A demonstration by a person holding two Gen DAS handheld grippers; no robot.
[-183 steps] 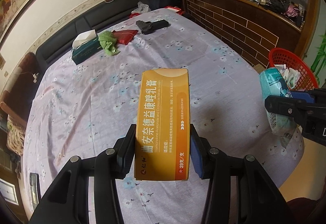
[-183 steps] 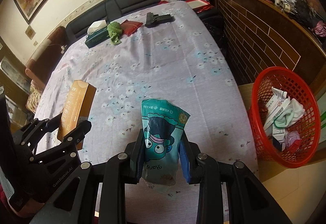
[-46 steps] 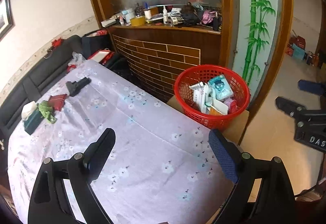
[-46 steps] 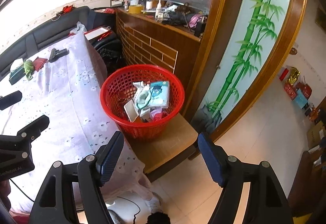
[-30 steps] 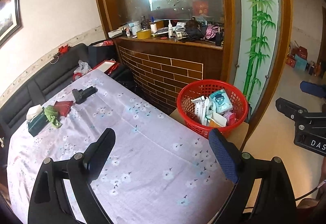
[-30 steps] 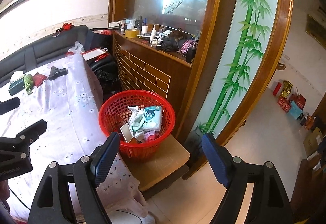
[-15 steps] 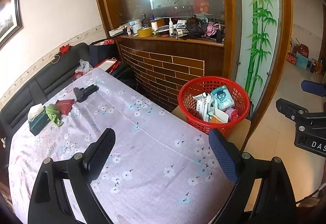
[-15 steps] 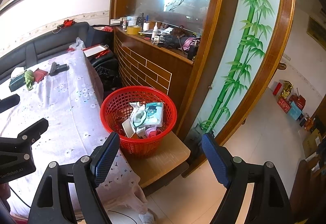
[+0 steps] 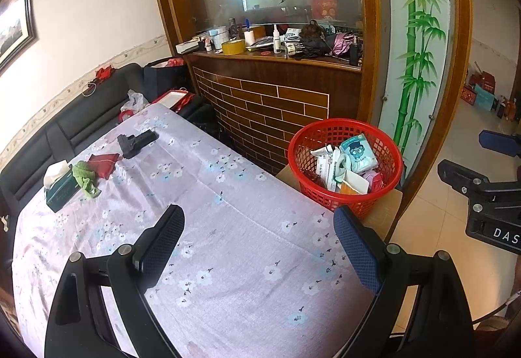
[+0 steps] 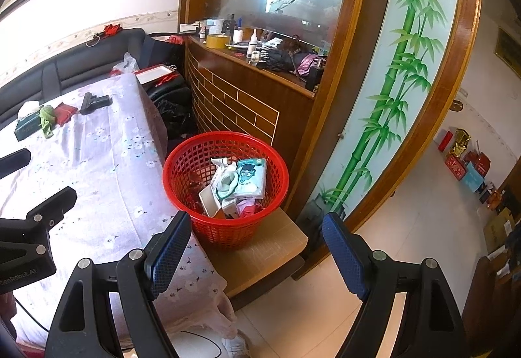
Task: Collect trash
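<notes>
1. Behind: wooden partition with bamboo panel, flowered tablecloth.
2. Red basket on low stool beside table, full of wrappers; teal pack on top.
3. Left gripper and right gripper: jaws wide apart, empty.
4. Next: probably scan table for remaining trash, approach slowly.

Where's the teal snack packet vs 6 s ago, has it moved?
Yes. The teal packet has left the right gripper, which is open, and now lies inside the red basket beside the table.
</notes>
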